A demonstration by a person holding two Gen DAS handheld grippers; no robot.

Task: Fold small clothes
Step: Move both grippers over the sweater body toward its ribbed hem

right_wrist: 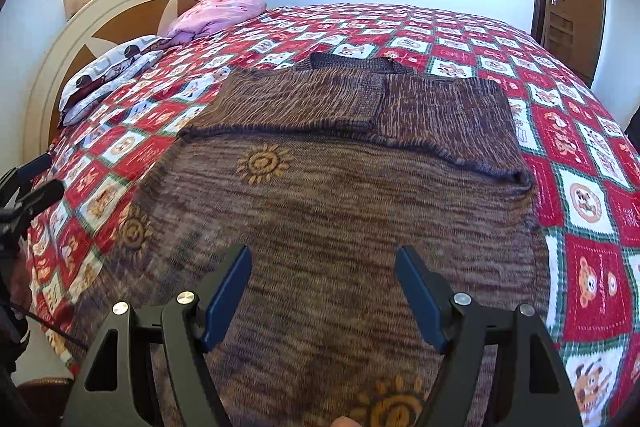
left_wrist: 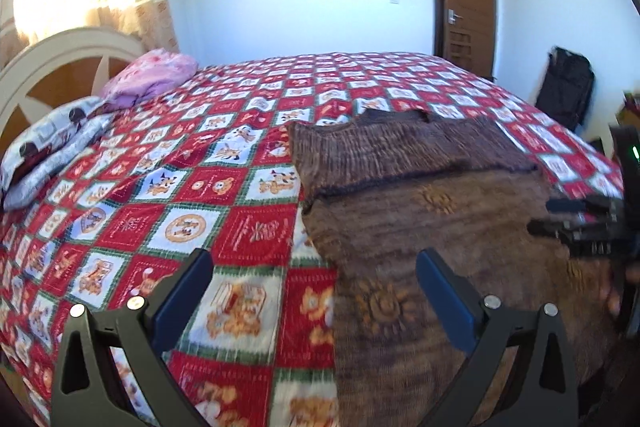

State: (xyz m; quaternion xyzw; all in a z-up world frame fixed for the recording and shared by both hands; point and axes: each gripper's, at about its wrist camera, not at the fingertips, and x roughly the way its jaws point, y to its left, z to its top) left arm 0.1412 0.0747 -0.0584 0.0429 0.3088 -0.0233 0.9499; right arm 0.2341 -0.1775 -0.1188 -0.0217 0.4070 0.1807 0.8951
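Nearest the right wrist camera, the right hand-held gripper (right_wrist: 324, 291) hangs with its blue pads spread wide and nothing between them, above the lower body of the brown knitted sweater (right_wrist: 320, 211). The left hand-held gripper (left_wrist: 314, 297) is spread just as wide and also empty; it straddles the sweater's left edge, one finger over the knit and the other over the checked bedspread (left_wrist: 168, 195).

The sweater lies flat on the bed, hem toward the cameras, with orange sun motifs (right_wrist: 262, 163) scattered on it. Farther up, both sleeves (right_wrist: 304, 99) are already folded inward across the chest and meet near the middle, and the collar (right_wrist: 352, 61) peeks out beyond them.

By the look of it, the sleeve step is done and the body fold is in hand. The next move likely calls for each gripper to drop to a hem corner, pinch both layers of knit, and carry the hem up toward the collar evenly so the tucked sleeves stay put.

Beyond, a patterned pillow (right_wrist: 112, 75) and a pink bundle (right_wrist: 220, 11) sit against the headboard (right_wrist: 132, 7).
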